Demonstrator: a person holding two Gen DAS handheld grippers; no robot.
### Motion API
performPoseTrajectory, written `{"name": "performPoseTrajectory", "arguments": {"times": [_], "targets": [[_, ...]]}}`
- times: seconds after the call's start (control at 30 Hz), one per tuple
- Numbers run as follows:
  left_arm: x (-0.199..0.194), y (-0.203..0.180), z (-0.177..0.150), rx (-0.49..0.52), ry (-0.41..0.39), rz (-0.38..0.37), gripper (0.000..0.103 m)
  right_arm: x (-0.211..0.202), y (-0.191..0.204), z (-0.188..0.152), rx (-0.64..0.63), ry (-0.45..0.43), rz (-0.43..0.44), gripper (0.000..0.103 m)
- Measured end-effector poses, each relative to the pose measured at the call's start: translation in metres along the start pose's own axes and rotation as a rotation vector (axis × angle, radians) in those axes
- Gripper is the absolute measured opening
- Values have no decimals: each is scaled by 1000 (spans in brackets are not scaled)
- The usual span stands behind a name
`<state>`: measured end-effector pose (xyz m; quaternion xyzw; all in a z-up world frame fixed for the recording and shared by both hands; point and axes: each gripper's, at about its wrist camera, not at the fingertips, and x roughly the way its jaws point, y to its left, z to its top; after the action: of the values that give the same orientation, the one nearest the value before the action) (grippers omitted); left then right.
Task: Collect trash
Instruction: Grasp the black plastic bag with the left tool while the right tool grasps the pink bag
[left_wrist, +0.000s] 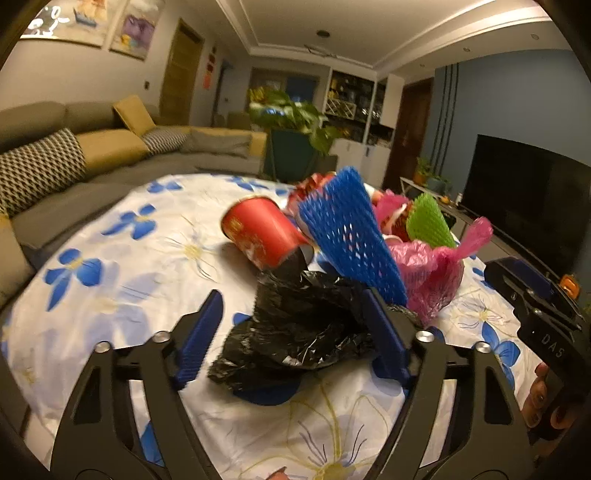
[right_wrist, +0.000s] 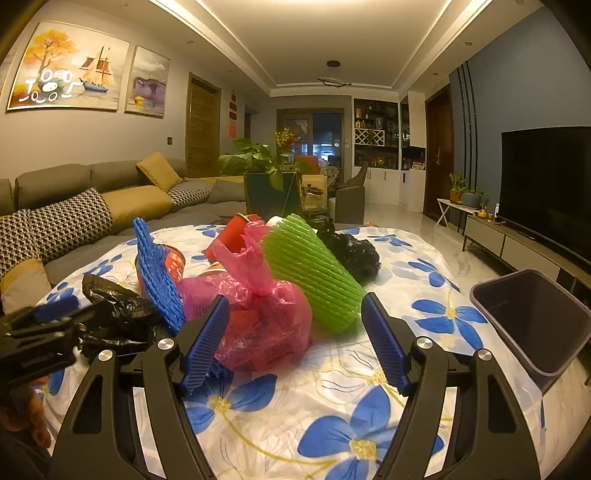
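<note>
While my left gripper (left_wrist: 291, 325) stands open around the black bag (left_wrist: 299, 328), the blue net (left_wrist: 351, 236) just beyond may snag; my open right gripper (right_wrist: 295, 332) brackets the pink bag (right_wrist: 258, 317).

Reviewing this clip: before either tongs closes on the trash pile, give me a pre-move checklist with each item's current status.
1. Left tongs open: ok.
2. Crumpled black bag sits between the left fingers: ok.
3. Right tongs open: ok.
4. Pink plastic bag between the right fingers: ok, though the green foam net leans against it and may shift.
5. Grey bin open, nothing seen inside, at the table's right edge: ok.
6. Blue foam net free of the black bag: cannot tell.
</note>
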<state>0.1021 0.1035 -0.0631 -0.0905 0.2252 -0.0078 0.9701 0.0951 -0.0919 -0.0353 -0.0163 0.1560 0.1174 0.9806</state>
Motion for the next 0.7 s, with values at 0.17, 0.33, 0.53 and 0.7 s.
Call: {"name": "performPoseTrajectory", "arguments": {"times": [0.17, 0.33, 0.53, 0.7], "targets": [[21, -3, -4, 26, 67, -34, 52, 10, 2, 1, 2, 8, 8, 69], [26, -7, -9, 53, 80, -75, 15, 21, 5, 4, 15, 14, 20, 63], [14, -3, -2, 52, 43, -77, 2, 33, 8, 7, 30, 25, 60, 51], [-4, -2, 4, 30, 5, -80, 1, 45, 9, 6, 36, 49, 92, 34]]}}
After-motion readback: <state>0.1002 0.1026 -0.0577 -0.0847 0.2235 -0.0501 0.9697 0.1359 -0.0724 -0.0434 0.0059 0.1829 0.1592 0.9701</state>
